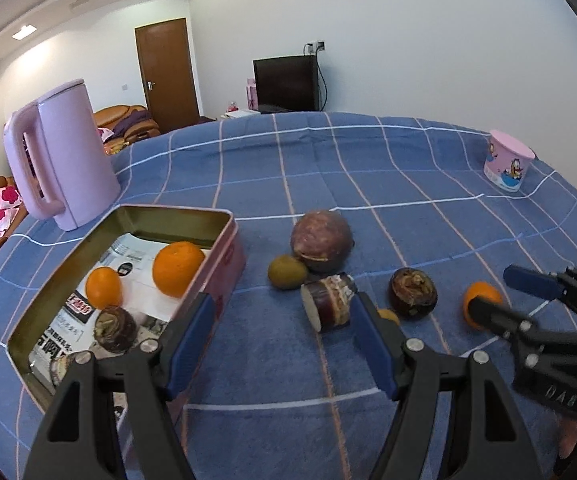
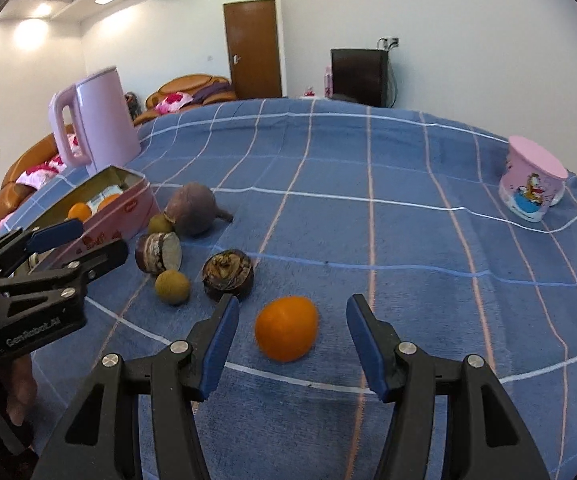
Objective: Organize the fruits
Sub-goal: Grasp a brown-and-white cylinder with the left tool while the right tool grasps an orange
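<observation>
Partly sorted: the pink tin [image 1: 224, 276] holds two oranges and a dark water chestnut (maybe more, hidden low), while six or so pieces lie loose on the blue checked surface [image 2: 368, 152]. Right claw [image 2: 292, 316] stands apart, empty, with a loose orange [image 2: 286, 328] between its fingers, untouched. Left claw [image 1: 284, 316] also apart, the cane stub [image 1: 328, 300] just ahead.
</observation>
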Motion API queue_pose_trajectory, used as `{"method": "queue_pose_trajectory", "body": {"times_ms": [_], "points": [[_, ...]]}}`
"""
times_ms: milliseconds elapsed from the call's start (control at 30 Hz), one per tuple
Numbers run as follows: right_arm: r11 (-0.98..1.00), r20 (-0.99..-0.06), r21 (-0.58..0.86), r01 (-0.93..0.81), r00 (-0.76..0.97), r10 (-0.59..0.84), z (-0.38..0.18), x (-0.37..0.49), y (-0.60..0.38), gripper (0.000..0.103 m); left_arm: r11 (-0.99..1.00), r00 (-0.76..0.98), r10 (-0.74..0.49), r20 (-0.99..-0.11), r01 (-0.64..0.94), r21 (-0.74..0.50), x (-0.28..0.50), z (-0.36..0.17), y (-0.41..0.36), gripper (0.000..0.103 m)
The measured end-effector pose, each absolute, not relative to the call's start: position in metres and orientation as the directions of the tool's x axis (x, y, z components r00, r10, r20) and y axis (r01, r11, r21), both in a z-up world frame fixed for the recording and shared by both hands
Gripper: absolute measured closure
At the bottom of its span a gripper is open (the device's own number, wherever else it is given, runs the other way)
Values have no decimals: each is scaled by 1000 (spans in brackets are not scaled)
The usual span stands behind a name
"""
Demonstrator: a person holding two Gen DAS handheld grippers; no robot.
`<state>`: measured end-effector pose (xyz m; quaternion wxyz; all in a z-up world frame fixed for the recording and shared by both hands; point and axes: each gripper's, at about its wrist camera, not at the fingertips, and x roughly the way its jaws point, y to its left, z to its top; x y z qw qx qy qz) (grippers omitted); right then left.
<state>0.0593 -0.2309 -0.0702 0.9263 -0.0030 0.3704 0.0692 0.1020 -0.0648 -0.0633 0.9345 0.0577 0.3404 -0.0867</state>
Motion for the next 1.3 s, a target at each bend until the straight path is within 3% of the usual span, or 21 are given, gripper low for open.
{"method": "queue_pose_trajectory", "body": {"times_ms": [100, 133, 233, 767, 867, 900, 1300], "points": [[986, -726, 39, -163, 673, 140, -78, 66, -225, 48, 977, 747, -129, -652, 207, 43, 106, -65, -70, 31], [985, -739, 38, -166, 659, 140, -80, 69, -223, 57, 977, 745, -133, -654, 210, 40, 108, -66, -71, 31], [985, -743, 40, -165, 655, 140, -81, 69, -224, 67, 976, 733, -144, -665, 218, 28, 112, -68, -75, 31], [994, -664, 5, -109, 743, 85, -59, 82, -216, 68, 972, 650, -205, -732, 222, -75, 135, -83, -82, 36], [994, -665, 20, -110, 740, 95, -63, 84, -214, 68, 968, 639, -226, -736, 234, -94, 136, -84, -81, 56], [994, -668, 22, -110, 738, 97, -66, 84, -213, 68, 966, 624, -232, -746, 239, -101, 136, -87, -81, 69], [991, -625, 35, -126, 771, 120, -60, 74, -214, 68, 970, 662, -234, -712, 206, -128, 129, -80, -68, 69]]}}
